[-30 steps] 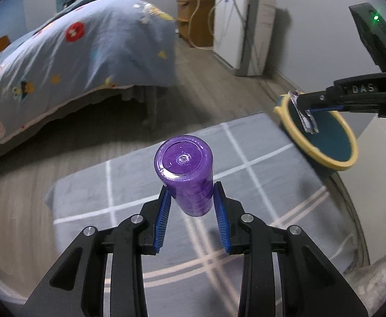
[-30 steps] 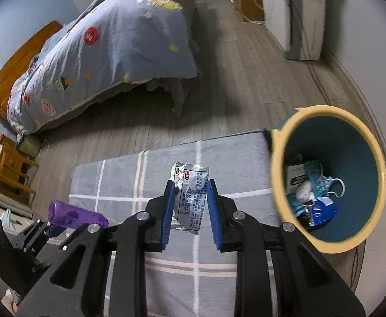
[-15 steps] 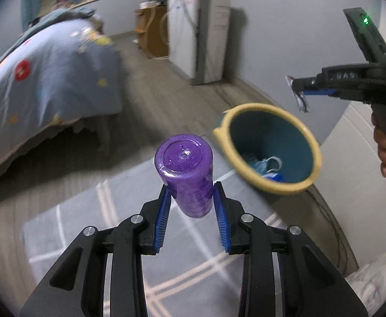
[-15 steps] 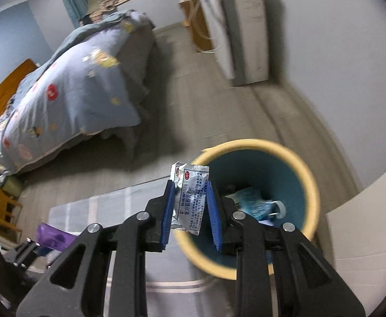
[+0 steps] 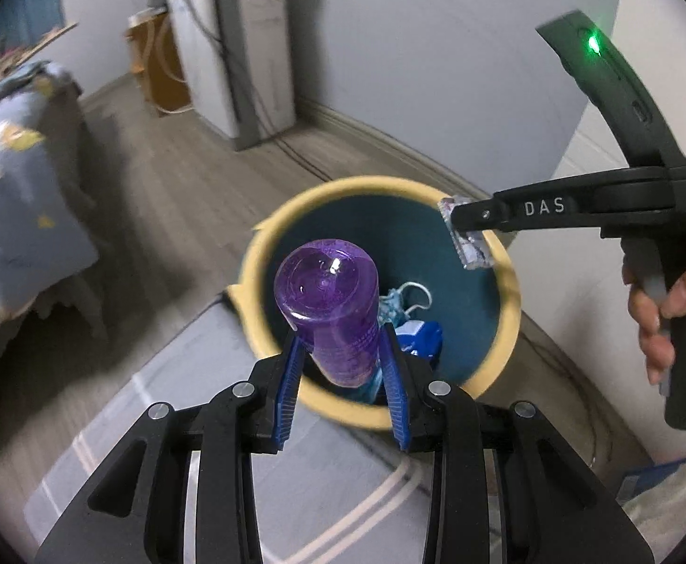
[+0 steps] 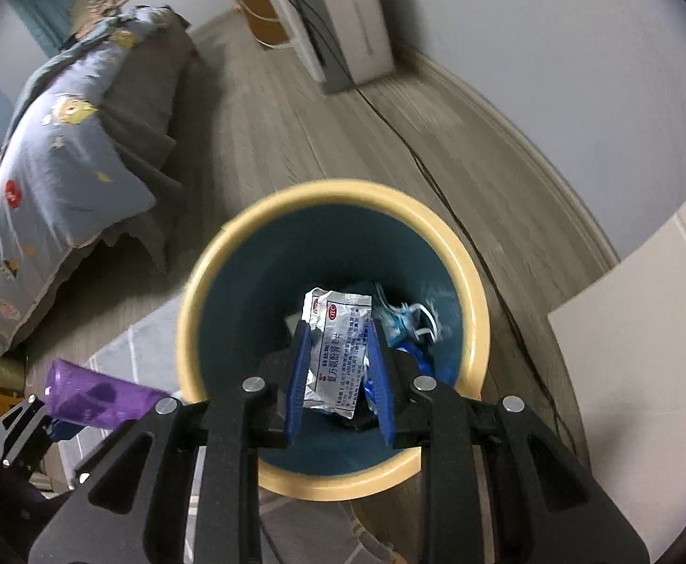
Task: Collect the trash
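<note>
My right gripper (image 6: 338,366) pinches the foil sachet (image 6: 338,352) over the bin (image 6: 477,329); my left gripper (image 5: 343,376) clamps the purple bottle (image 5: 329,301) above its seven o'clock rim. I'd centre each, then let go low, clear of the rim

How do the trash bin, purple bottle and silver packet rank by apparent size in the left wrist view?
1. Trash bin, clearly largest.
2. Purple bottle, though nearness to the camera in the left gripper inflates it.
3. Silver packet, smallest, partly hidden by the right gripper.
</note>
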